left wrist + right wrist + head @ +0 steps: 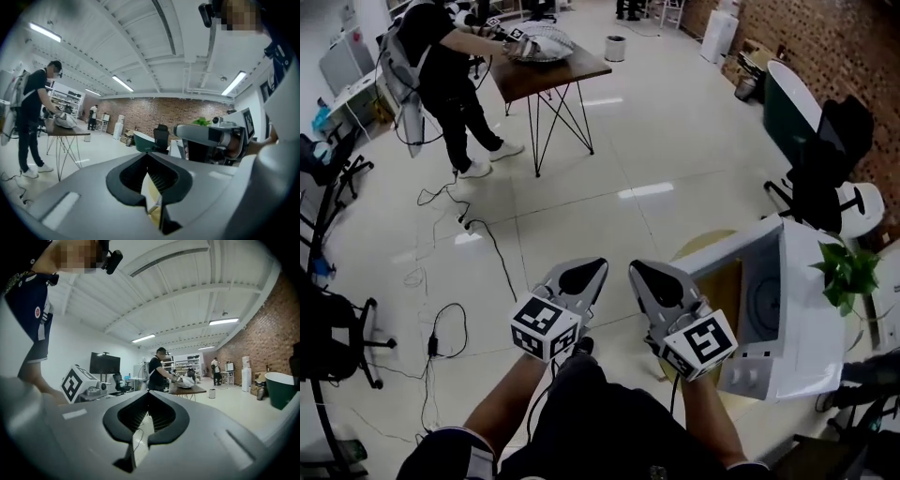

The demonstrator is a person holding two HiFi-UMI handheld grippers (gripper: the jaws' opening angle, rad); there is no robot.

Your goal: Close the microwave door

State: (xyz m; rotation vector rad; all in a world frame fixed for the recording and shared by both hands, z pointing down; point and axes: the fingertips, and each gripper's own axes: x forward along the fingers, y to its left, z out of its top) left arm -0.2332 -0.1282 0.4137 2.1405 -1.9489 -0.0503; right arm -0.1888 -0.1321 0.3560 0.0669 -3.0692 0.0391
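While the microwave [811,309] stands on the desk [701,246] with its door [722,251] swung wide, the left hand-held gripper [586,275] and right hand-held gripper [654,278] hover just short, both pressed together and empty. This looks like the approach; next, push the door's free edge shut.

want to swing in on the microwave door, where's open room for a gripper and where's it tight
Open: the bare floor between the wooden table and the microwave, running down to its left side. Tight: the plant and chair on its right; cables cross the floor at the left.
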